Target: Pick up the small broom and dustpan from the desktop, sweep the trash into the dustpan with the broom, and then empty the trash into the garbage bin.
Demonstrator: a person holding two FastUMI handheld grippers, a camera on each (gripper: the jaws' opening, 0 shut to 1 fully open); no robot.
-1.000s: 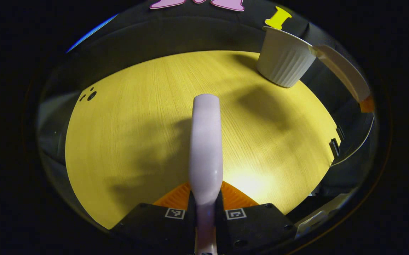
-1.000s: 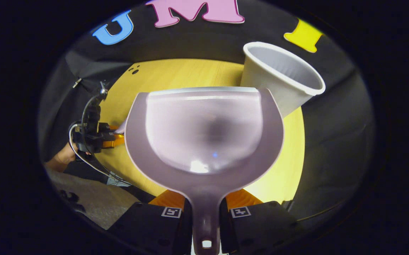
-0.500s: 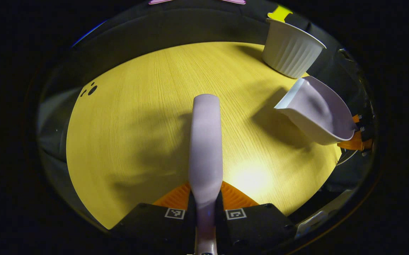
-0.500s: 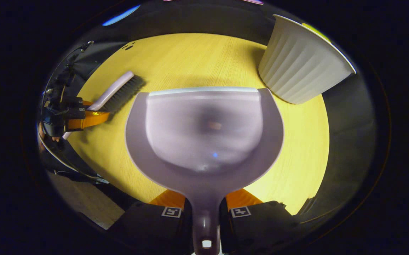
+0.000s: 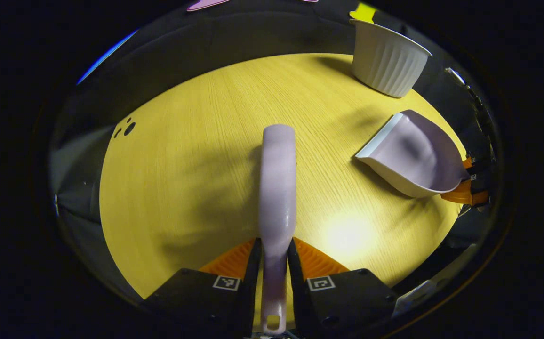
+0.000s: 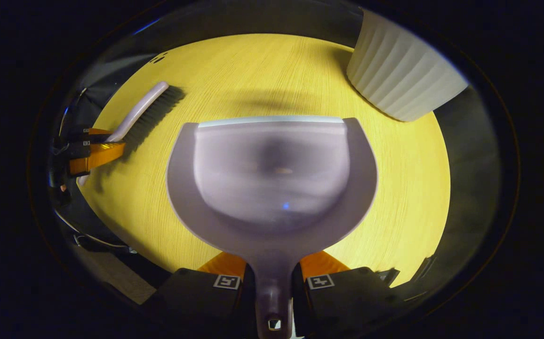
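Looking along the left tool [image 5: 274, 256], we see the broom [image 5: 277, 188] running straight ahead from between its two fingers, long axis in line with the tool, rounded far end over the middle of the yellow wood-grain counter [image 5: 196, 155]. Both fingers press on the narrow handle, whose hanging-hole end sticks out back toward the camera. We find no brand name or readable writing on the broom; the only markings are small square black-and-white tags on the tool's body.

In the right gripper view, the right tool [image 6: 273, 270] grips the dustpan [image 6: 272, 181] by its short handle, both fingers closed on it. The pan's wide open mouth points away from the tool, its straight front lip crosswise to the tool's axis. We cannot tell whether the lip touches the counter. A faint small speck shows inside the pan, too blurred to identify.

The white ribbed garbage bin [image 6: 401, 82] stands upright at the far right corner of the counter, beyond the dustpan's lip and apart from it.

From the left gripper view, the dustpan sits to the right of the broom, well apart, mouth turned toward the counter's middle. From the right gripper view, the broom's dark bristles [image 6: 154, 115] face down toward the counter.
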